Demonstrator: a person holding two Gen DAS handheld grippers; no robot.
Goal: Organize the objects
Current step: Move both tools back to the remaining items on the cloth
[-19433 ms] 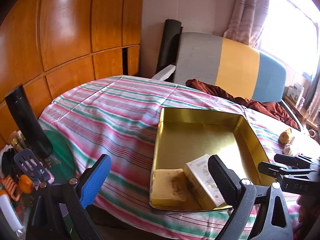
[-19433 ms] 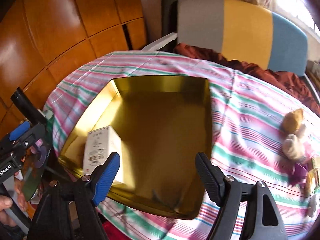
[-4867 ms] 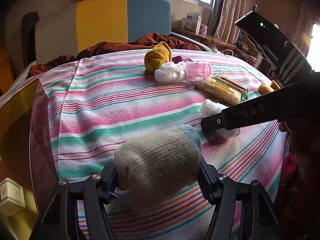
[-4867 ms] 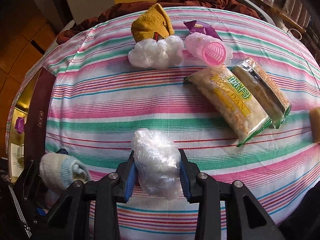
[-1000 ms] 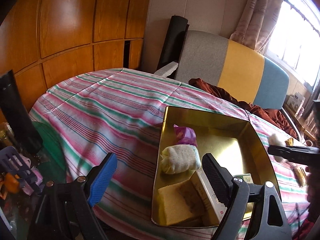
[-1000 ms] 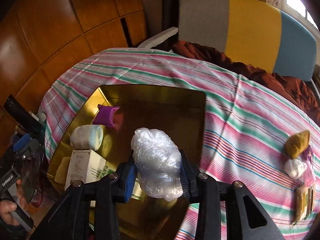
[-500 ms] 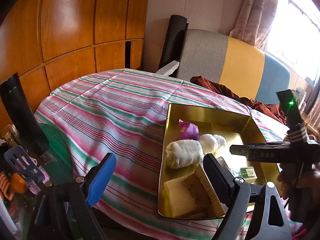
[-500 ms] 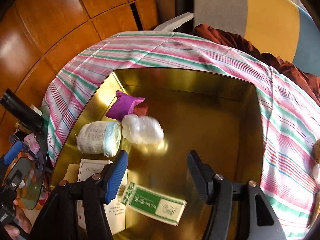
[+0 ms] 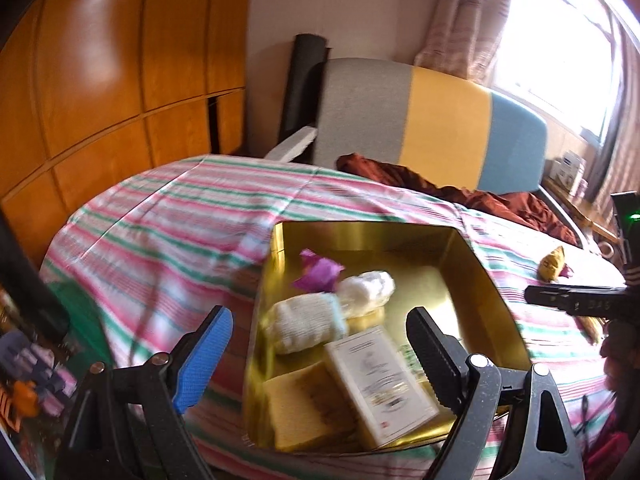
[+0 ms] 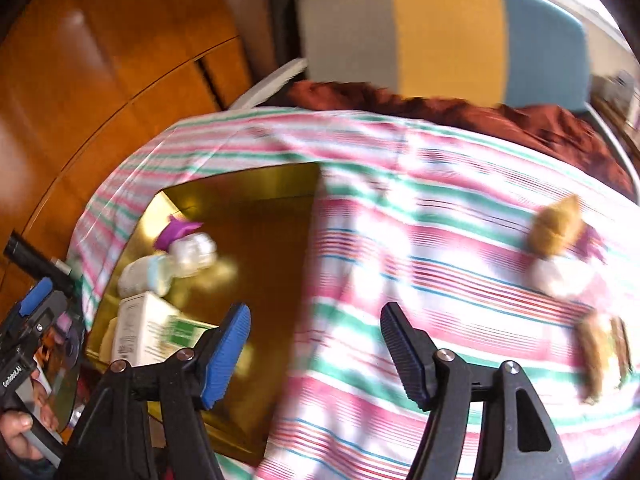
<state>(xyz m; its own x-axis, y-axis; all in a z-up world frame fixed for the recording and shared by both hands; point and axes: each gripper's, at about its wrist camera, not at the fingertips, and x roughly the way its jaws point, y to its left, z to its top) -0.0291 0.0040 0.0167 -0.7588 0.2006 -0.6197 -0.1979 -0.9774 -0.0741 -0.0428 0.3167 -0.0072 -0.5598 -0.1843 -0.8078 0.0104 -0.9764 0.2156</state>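
Claws both empty: left claw (image 9: 316, 354) wide, right claw (image 10: 316, 354) opening above striped cloth (image 10: 400, 320).

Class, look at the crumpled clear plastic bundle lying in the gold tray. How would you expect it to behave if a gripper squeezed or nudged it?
The plastic bundle looks like thin crumpled film, so it would probably squash under the jaws and feel light. Its rounded, puffy shape suggests that a nudge might slide or tumble it across the smooth gold tray. It rests against the rolled sock, which may stop it that way.

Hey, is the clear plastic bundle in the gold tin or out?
In: the plastic bundle lies inside the gold tin, beside the rolled sock.
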